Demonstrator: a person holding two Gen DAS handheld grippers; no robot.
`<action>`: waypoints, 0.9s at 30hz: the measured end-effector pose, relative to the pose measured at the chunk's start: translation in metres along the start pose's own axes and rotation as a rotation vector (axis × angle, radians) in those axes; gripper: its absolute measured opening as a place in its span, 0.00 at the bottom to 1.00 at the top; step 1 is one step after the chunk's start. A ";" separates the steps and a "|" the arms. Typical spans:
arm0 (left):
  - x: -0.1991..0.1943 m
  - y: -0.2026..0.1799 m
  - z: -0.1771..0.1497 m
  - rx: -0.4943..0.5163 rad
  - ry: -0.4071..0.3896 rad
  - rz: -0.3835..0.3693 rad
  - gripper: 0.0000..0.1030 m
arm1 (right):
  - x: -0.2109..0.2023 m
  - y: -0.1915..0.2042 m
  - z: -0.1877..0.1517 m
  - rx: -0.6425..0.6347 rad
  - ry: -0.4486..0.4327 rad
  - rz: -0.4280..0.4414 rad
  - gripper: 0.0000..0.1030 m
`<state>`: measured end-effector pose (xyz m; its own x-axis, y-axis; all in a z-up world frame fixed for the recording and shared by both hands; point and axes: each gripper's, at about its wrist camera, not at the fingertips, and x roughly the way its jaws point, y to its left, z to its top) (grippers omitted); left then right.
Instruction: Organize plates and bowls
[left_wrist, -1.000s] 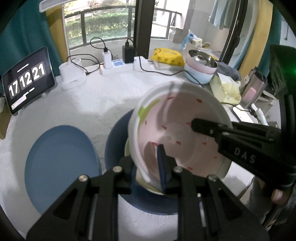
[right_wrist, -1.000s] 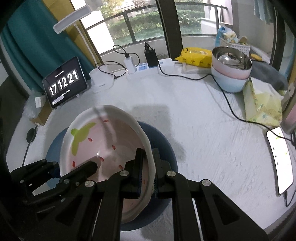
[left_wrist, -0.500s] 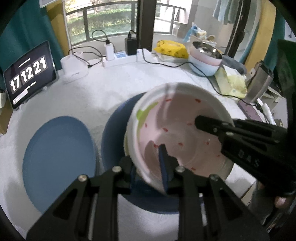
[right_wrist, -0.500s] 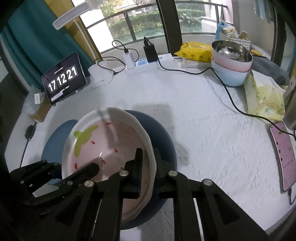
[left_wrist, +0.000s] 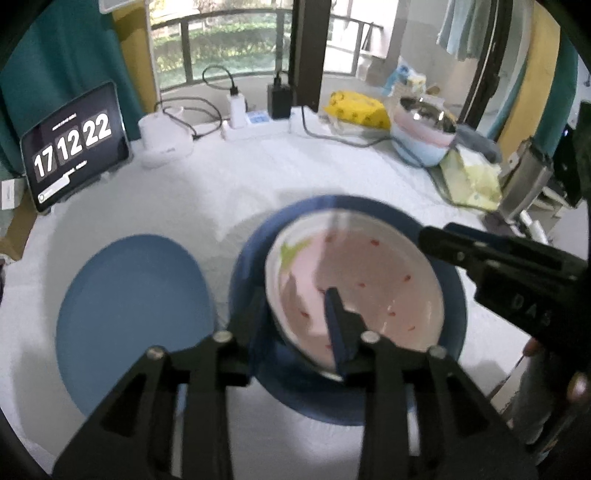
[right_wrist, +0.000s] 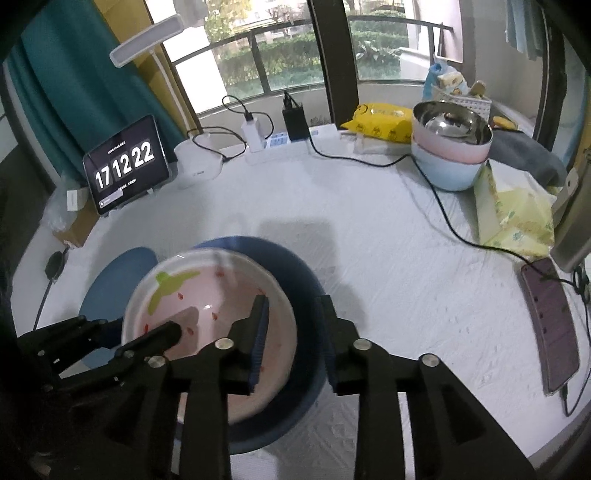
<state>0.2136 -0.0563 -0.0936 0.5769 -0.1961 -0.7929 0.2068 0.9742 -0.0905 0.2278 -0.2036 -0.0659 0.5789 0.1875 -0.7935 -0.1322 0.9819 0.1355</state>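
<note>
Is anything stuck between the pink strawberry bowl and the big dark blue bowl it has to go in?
No, nothing visible. The pink bowl already sits inside the dark blue bowl. Both the left gripper and the right gripper have just been opening, their fingers apart on either side of the pink bowl's rim.

A tablet propped at the table's far left edge displays "17 12 22" in large white digits; the right gripper, seen beyond the tablet's right, bears "DAS".
</note>
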 end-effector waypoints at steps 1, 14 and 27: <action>-0.004 0.002 0.001 -0.005 -0.014 -0.008 0.44 | -0.001 0.000 0.001 -0.002 -0.001 0.000 0.30; -0.023 0.030 0.004 -0.069 -0.086 0.036 0.45 | -0.010 -0.007 0.010 -0.028 -0.023 -0.012 0.31; -0.003 0.033 -0.007 -0.065 -0.083 0.061 0.45 | 0.002 -0.037 0.004 0.010 -0.010 0.015 0.31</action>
<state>0.2136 -0.0229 -0.0987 0.6511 -0.1423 -0.7455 0.1191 0.9893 -0.0848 0.2376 -0.2394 -0.0703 0.5848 0.2026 -0.7855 -0.1333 0.9791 0.1533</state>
